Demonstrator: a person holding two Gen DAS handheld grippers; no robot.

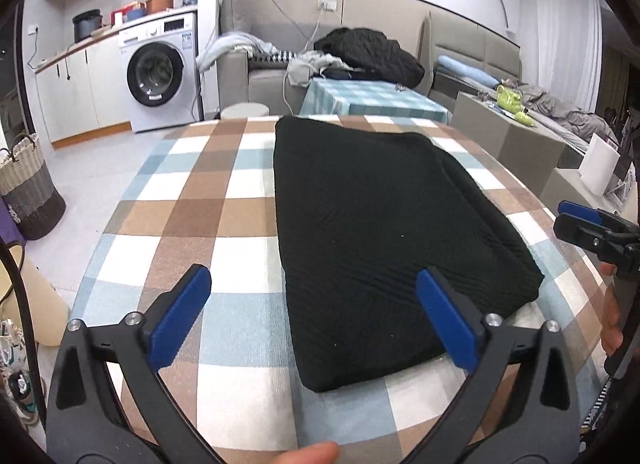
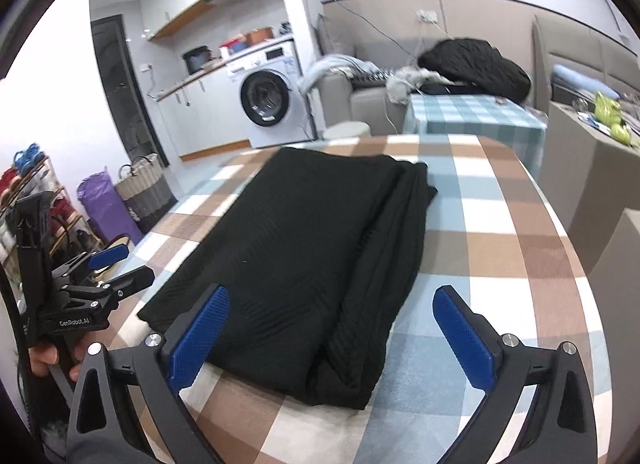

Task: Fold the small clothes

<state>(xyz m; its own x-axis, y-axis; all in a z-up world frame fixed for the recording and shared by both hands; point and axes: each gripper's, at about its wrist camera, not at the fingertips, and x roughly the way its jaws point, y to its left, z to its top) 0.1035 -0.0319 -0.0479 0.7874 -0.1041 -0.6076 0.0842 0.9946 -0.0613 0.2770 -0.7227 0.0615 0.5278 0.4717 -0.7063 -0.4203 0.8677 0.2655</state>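
Observation:
A black knitted garment [image 1: 384,232] lies folded into a long rectangle on the checked tablecloth [image 1: 192,216]. In the right wrist view the same garment [image 2: 304,248] shows layered folds along its right edge. My left gripper [image 1: 312,284] hovers open above the garment's near left corner, nothing between its blue pads. My right gripper [image 2: 332,304] is open too, above the near end of the cloth, holding nothing. Each gripper appears in the other's view: the right gripper [image 1: 576,220] at the right edge, the left gripper [image 2: 120,264] at the left edge, both off the garment.
Beyond the table stand a small table with a teal checked cloth [image 1: 372,98], a grey sofa with a black jacket [image 1: 372,52], and a washing machine [image 1: 160,72]. A woven basket [image 1: 28,184] sits on the floor at left. Grey boxes [image 1: 516,132] stand at right.

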